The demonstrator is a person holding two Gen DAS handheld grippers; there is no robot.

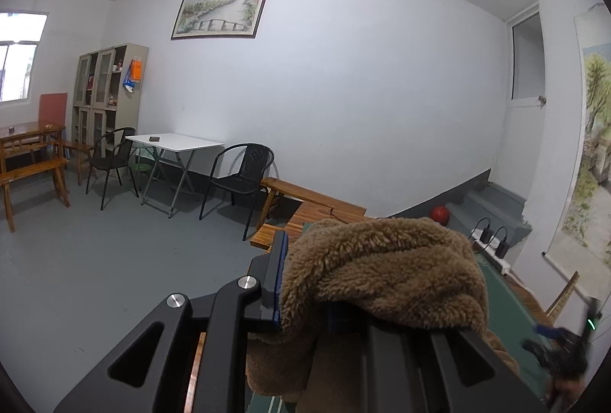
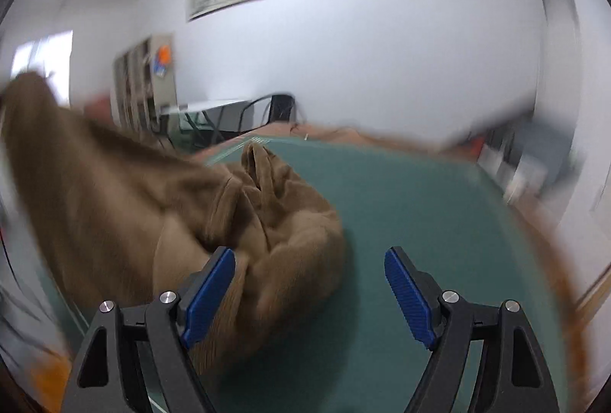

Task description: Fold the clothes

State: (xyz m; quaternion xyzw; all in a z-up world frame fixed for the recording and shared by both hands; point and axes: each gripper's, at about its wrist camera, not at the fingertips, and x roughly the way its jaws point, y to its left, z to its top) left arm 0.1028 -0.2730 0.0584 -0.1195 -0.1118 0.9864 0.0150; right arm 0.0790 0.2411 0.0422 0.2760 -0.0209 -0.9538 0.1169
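Note:
A brown fleece garment [image 1: 382, 271] is bunched over my left gripper [image 1: 305, 302], which is shut on it and holds it up above the table; the fleece hides the right finger. In the right wrist view the same garment [image 2: 267, 222] lies crumpled on the green table mat [image 2: 439, 207], with one part lifted up at the far left. My right gripper [image 2: 309, 291] is open and empty, low over the mat; its left finger [image 2: 210, 294] is against the garment's near edge. This view is blurred by motion.
A white power strip [image 1: 492, 252] with black plugs lies at the table's far right edge. Wooden benches [image 1: 305, 199], black chairs [image 1: 244, 180] and a white folding table [image 1: 175, 142] stand on the grey floor beyond. The right gripper shows blurred at lower right [image 1: 561, 348].

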